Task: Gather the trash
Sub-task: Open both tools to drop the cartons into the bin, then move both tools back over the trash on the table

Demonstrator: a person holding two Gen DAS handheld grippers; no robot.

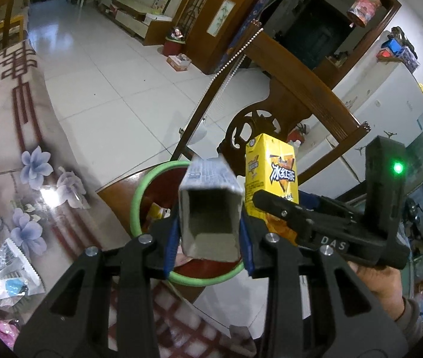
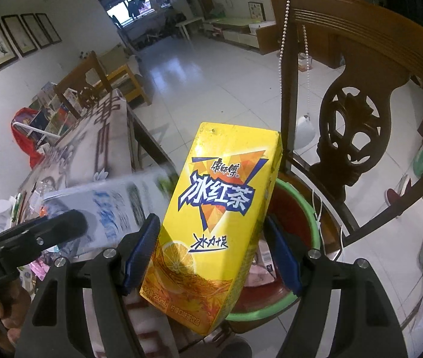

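open-ended grey carton [image 1: 210, 205] between left tongs [image 1: 208, 238], above green-rimmed bin [image 1: 139, 197]

Setting: private home, living and dining area. Evidence: carved wooden dining chair [image 2: 351, 137]; table [image 1: 11, 137] under a flower-print cloth; white tiled floor [image 1: 98, 68]; framed pictures [image 2: 17, 37] on the wall; white refrigerator [image 1: 390, 113]; low cabinet [image 1: 130, 15] in the far room.
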